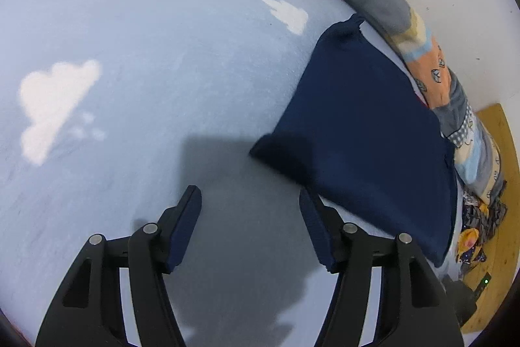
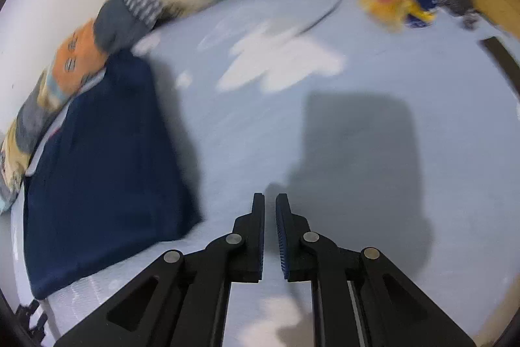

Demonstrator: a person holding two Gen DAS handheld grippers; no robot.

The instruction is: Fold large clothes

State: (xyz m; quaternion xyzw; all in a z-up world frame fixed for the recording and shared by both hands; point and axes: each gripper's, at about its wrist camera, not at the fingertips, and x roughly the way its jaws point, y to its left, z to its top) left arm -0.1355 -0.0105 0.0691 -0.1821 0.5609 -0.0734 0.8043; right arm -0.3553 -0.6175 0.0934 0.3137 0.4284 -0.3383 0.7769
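Each camera sits on a gripper and looks down along its two fingers at the pale blue sheet, from close above. The left one has the folded navy cloth on its right; the right one has it on its left. Both also see the patchwork blanket.

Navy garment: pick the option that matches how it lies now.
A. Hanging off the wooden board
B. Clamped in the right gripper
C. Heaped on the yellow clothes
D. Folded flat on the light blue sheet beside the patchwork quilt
D: the navy garment lies as a flat folded rectangle on the light blue sheet, against the patchwork quilt, with neither gripper touching it.
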